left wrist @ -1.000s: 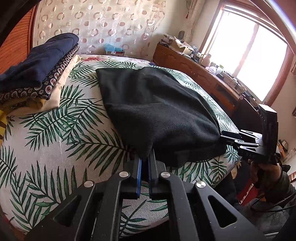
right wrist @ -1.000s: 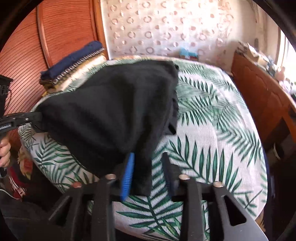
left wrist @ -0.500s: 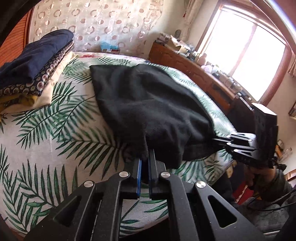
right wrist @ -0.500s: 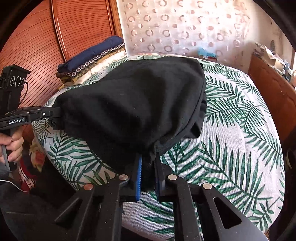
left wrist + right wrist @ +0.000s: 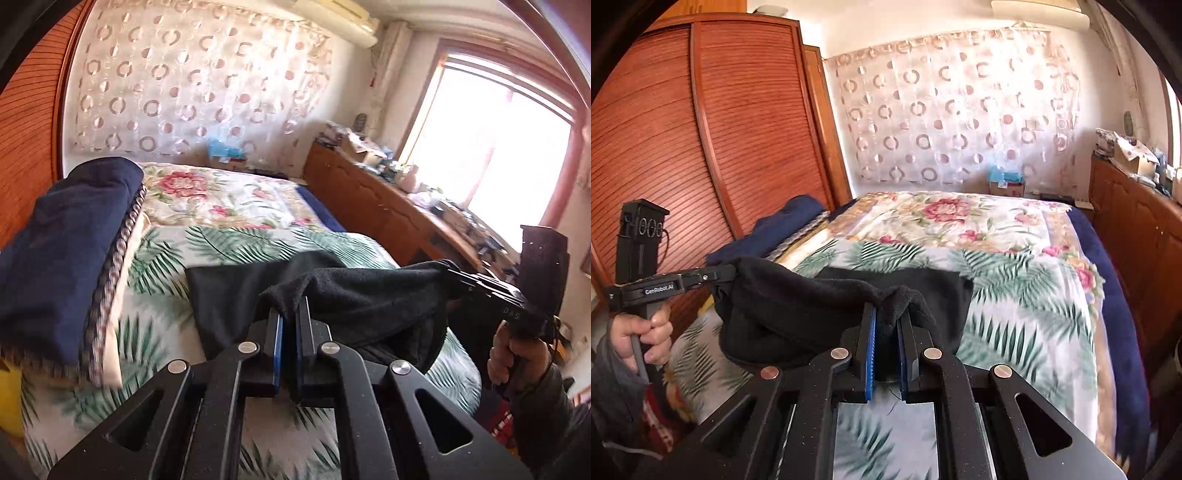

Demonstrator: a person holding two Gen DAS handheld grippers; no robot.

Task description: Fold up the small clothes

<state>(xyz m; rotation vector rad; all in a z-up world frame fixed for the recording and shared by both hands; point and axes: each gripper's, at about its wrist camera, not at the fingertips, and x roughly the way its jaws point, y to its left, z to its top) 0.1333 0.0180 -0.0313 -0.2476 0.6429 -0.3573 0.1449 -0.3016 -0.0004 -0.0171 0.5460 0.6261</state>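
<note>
Now the person is standing at the foot of the bed (image 5: 1027,280), holding the black fleece garment (image 5: 369,295) by two corners. The left gripper (image 5: 289,314) is clenched on one bunched corner, and the right gripper (image 5: 886,321) is clamped on the other. The near edge is hanging slack between them, raised off the palm-leaf bedspread (image 5: 236,240), while the far part is lying flat on it. Holding both near corners at about the same height is, I think, meant to carry that edge forward over the resting half in one even fold. A stack of folded clothes (image 5: 70,254), navy on top, is sitting at the left side of the bed, apart from the garment.

Compared with a second ago, the fleece is no longer spread flat across the bed; its near edge is lifted, and both grippers are riding higher. The right one, then open around the cloth, is now shut on it.
</note>
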